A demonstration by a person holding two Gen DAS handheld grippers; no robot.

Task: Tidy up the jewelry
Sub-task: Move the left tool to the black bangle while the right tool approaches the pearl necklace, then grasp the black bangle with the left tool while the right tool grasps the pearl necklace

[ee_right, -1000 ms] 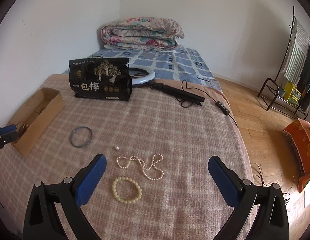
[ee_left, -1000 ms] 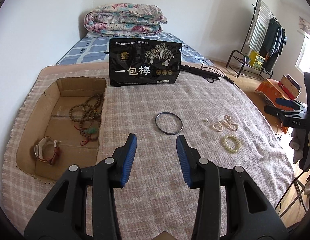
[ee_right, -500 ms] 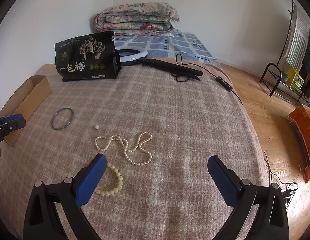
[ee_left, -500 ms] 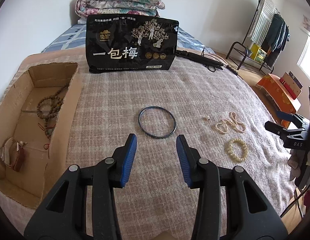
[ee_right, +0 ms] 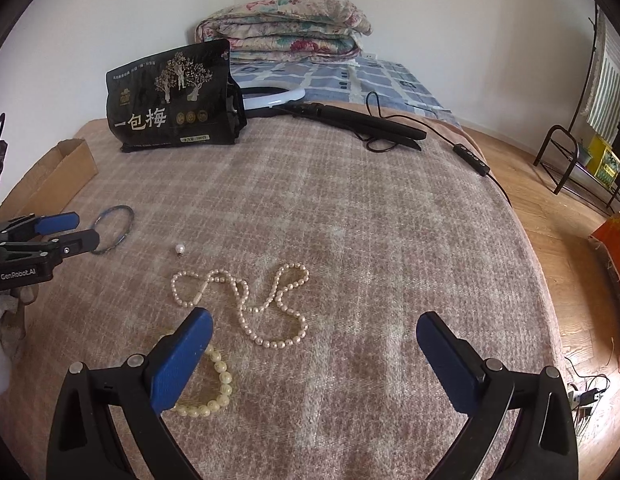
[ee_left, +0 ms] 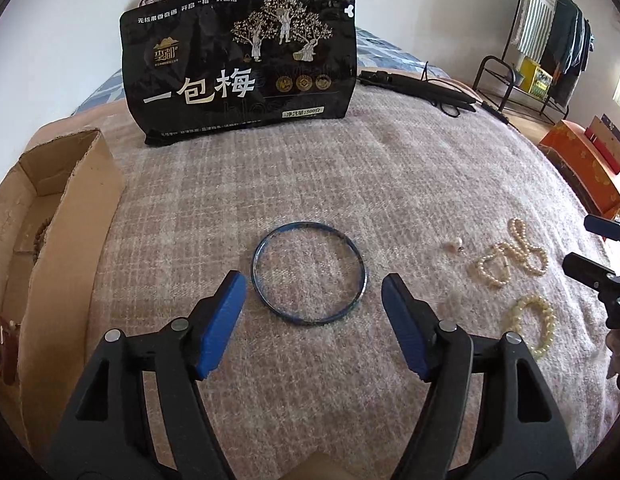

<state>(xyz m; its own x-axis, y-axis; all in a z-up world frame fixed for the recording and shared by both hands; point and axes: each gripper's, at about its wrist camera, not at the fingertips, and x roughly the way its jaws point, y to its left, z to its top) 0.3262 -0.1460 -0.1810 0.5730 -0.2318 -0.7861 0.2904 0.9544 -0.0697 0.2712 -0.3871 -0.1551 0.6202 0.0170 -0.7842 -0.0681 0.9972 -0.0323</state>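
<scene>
The left gripper (ee_left: 313,294) has its blue-padded fingers (ee_left: 222,322) spread wide, holding nothing. Its tips sit just short of the bangle (ee_left: 309,273), one on each side of the ring's near half, and whether they touch it I cannot tell. The bangle is a thin dark blue hoop lying flat on the blanket (ee_left: 390,184), near the middle of the bed. In the right wrist view it (ee_right: 113,229) shows partly behind the left gripper's tips (ee_right: 72,232).

The right gripper (ee_right: 315,354) is also spread wide and empty. Its left finger (ee_right: 178,364) overlaps the cream bead bracelet (ee_right: 214,380) in the picture; contact is unclear. Its right finger stands over bare blanket. The bracelet is a small closed loop of pale round beads lying flat toward the bed's near right edge. Just beyond it, the pearl necklace (ee_right: 250,304) lies in loose curls, apart from both fingers. A single loose pearl (ee_right: 179,248) lies between the necklace and the bangle.

At the bed's left edge stands an open cardboard box (ee_left: 70,216); brown wooden beads (ee_left: 42,232) show inside against its wall, and a reddish item at its near end is too cropped to name. A black snack bag (ee_left: 242,64) stands upright toward the far edge. Behind it lie a white ring light (ee_right: 270,94) and its black folded stand (ee_right: 358,122) with a cable. A folded floral quilt (ee_right: 286,28) is stacked against the wall.
</scene>
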